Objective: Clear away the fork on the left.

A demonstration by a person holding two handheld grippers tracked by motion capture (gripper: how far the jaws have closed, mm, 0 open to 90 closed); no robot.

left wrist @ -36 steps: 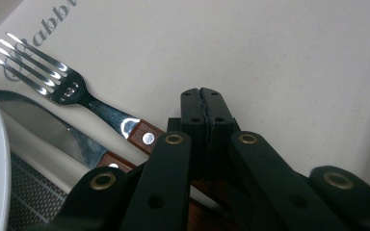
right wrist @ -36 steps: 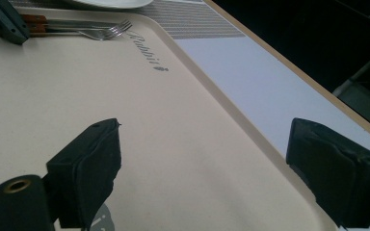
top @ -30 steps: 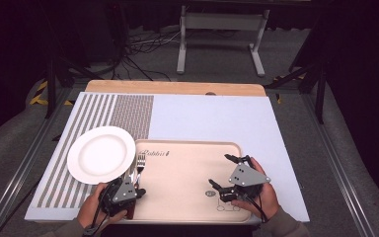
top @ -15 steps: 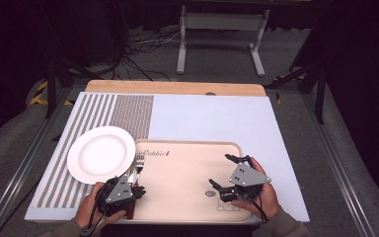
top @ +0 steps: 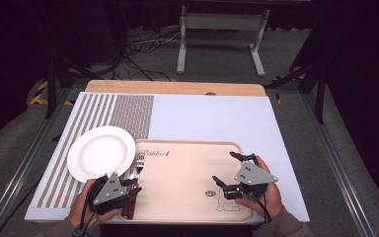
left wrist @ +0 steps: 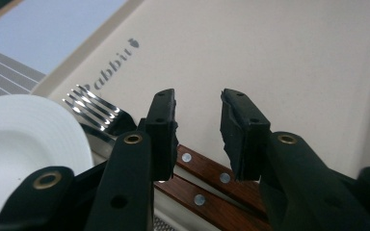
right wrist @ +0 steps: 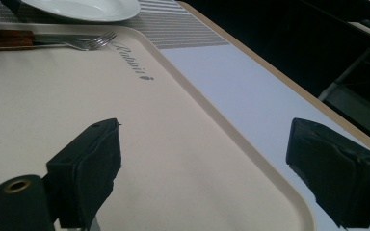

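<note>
my left gripper (top: 133,186) sits low at the near left corner of the beige plastic tray with the printed rabbit lettering (top: 187,173), and its jaws stand parted with nothing between them. in the left gripper view the two black pads (left wrist: 163,130) frame bare tray surface; the wooden-handled forks with steel rivets (left wrist: 212,185) lie just under and slightly behind the jaw tips, their brown handles running across below the pads. i count two handles side by side there. the steel tines (left wrist: 94,107) point away from me to the left of the left pad, close beside the rim of the round white ribbed plate (left wrist: 19,139). i cannot tell whether the pads touch the handles; they look just above them.

from the high view the forks (top: 137,170) lie along the tray's left edge, tines toward the far side, handles partly hidden under my left gripper. the white plate (top: 101,152) rests on the striped grey and white placemat (top: 123,111), just beside the tray's left rim.

my right gripper (top: 227,174) hovers over the tray's right part, jaws spread wide and empty. in the right gripper view the tray rim (right wrist: 231,134) runs between the jaws, and the forks (right wrist: 53,41) lie well apart at the far left.
</note>
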